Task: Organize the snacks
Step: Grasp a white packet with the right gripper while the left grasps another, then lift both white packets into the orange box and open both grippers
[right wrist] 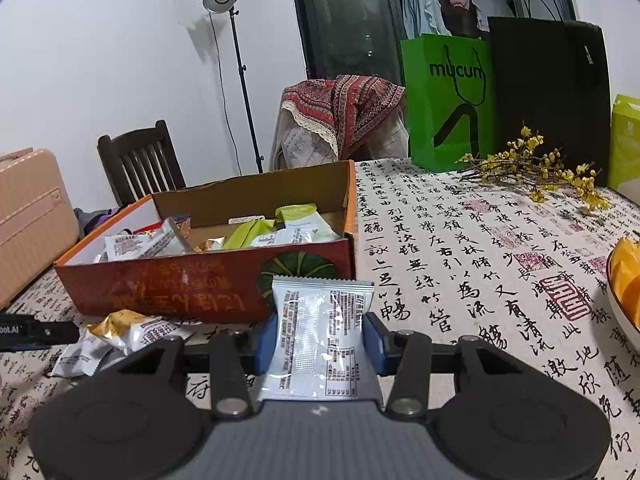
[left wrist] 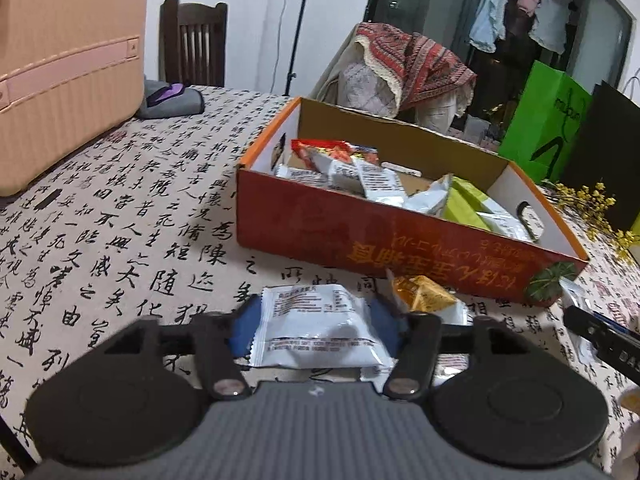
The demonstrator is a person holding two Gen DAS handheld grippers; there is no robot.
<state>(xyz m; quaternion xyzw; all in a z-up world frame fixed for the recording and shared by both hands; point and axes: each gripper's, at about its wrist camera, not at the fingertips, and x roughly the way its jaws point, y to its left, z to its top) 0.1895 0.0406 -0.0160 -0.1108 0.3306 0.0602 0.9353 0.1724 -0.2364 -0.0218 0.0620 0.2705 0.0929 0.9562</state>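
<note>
- Left wrist view: the left gripper [left wrist: 316, 330] holds a white snack packet [left wrist: 316, 328] between its blue pads, at the lower middle of the frame. The packet lies crosswise, its long axis running from pad to pad, so the jaws stand fairly wide around it.
- In the same view, the orange cardboard box [left wrist: 360, 236] sits straight ahead and a little right of the held packet, in the middle of the frame, with its open top toward the camera. It already holds a spread of packets.
- An orange-gold packet [left wrist: 424, 298] lies on the calligraphy tablecloth [left wrist: 132, 216] between the left gripper and the box's front wall.
- Right wrist view: the right gripper [right wrist: 318, 346] pinches another white packet [right wrist: 320, 336] at the lower middle. This one stands on end, long axis pointing up the frame, so the jaws are narrower.
- Here the box [right wrist: 192, 288] lies ahead and to the left, its near corner just behind the packet's top.
- Judged from both views, either hand need only lift forward over the front wall; the left faces the opening more squarely.
</note>
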